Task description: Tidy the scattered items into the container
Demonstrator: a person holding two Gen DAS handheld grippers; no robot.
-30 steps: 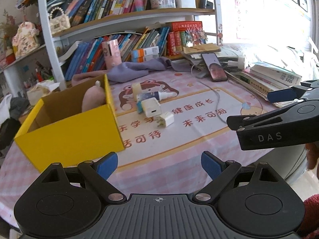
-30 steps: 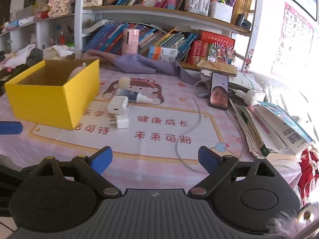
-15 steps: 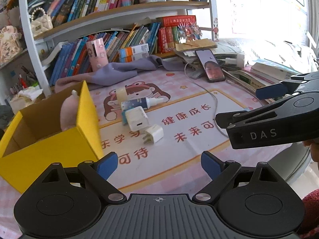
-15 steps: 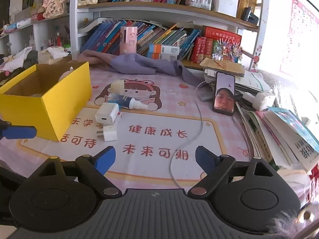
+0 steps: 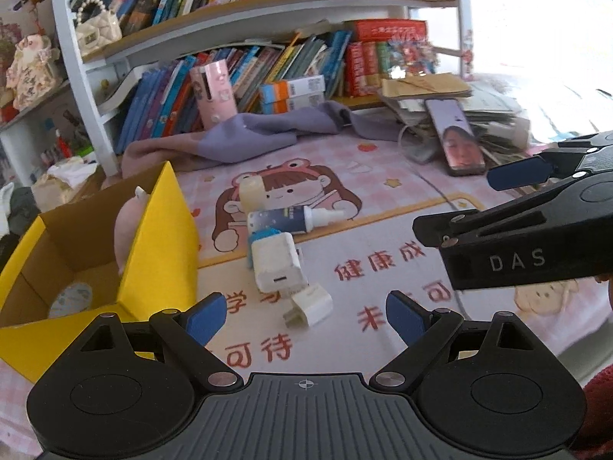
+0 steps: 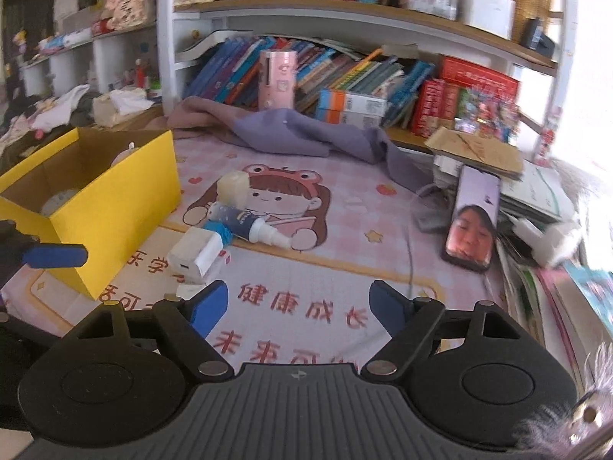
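While the yellow cardboard box [image 5: 161, 268] already holds a pink rounded item [image 5: 126, 230] against its wall and a pale round item [image 5: 71, 299] on its floor, most of your tidying is, by my reading, still ahead. Four things lie clustered on the pink cartoon mat [image 5: 383, 199] that covers the surface, just beside the box's right wall: a small white plug adapter [image 5: 310, 304] nearest you, a larger white charger block [image 5: 277, 266] touching it, a blue-and-white spray bottle [image 5: 295, 220] lying on its side behind that, and a small cream-coloured bottle [image 5: 251, 191] furthest back. Something blue sits under the far end of the charger block; what it is cannot be told.

Your left tongs [image 5: 304, 316] are spread wide with nothing between the blue pads, and the plug adapter sits in line with the gap, so it looks the natural first pick. Your right tongs [image 6: 297, 303] are likewise parted and empty, hanging over the printed characters on the mat, off to the right of the cluster.

The phone [image 6: 475, 218] propped against the book stack, its cable [image 6: 410, 253] and the purple cloth [image 6: 306, 134] look like furnishings, not scatter, though that is a judgement.
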